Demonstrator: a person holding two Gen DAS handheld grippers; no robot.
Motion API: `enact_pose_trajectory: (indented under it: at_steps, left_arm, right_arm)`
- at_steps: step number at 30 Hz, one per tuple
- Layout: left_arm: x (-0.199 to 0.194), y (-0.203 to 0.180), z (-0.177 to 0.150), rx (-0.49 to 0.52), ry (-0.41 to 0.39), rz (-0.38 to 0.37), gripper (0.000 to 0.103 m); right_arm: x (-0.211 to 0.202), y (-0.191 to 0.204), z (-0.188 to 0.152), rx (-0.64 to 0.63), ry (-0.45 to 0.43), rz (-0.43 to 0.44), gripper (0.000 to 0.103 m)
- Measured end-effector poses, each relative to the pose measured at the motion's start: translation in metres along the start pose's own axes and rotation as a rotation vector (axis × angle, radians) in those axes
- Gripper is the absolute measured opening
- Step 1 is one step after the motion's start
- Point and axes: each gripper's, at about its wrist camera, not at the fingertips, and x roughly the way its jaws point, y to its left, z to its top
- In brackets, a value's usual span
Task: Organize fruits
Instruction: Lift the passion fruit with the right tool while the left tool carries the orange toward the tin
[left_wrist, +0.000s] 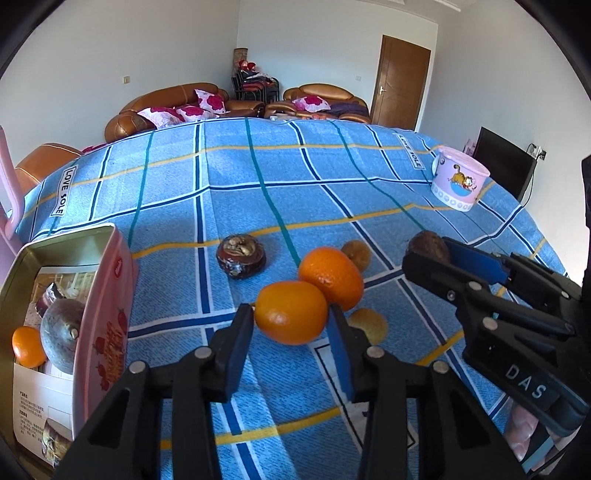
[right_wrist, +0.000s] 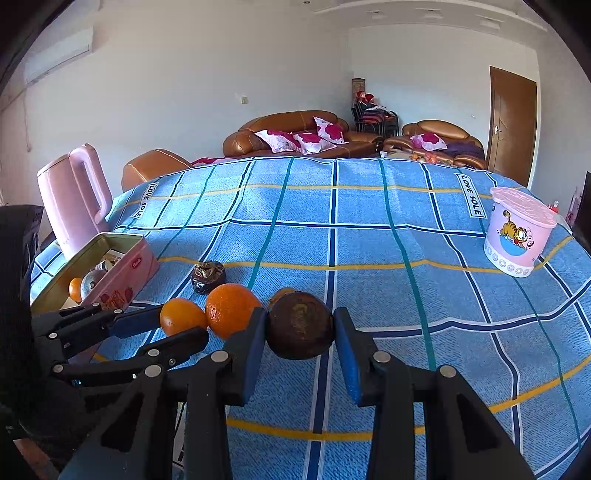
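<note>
My left gripper (left_wrist: 291, 321) is shut on a small orange (left_wrist: 291, 312), low over the blue checked cloth; the same orange shows in the right wrist view (right_wrist: 181, 315). A bigger orange (left_wrist: 331, 277) touches it behind. My right gripper (right_wrist: 300, 326) is shut on a dark brown round fruit (right_wrist: 300, 325), seen in the left wrist view (left_wrist: 428, 246) at the right. An open pink tin (left_wrist: 99, 306) at the left holds an orange (left_wrist: 27, 347) and a grey-brown fruit (left_wrist: 61, 339). Two small yellow-brown fruits (left_wrist: 356, 254) (left_wrist: 369, 325) lie by the oranges.
A dark wrapped round item (left_wrist: 241, 255) lies on the cloth between tin and oranges. A pink lidded Garfield bucket (right_wrist: 517, 232) stands at the far right. A pink kettle (right_wrist: 74, 199) stands behind the tin. Sofas and a door lie beyond the table.
</note>
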Motion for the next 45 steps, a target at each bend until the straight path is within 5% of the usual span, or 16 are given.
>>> enact_pose_trajectory:
  at_steps: [45]
  left_arm:
    - [-0.036, 0.0, -0.004, 0.005, -0.187, 0.054, 0.043]
  right_arm:
    - [-0.028, 0.009, -0.002, -0.053, -0.15, 0.036, 0.039]
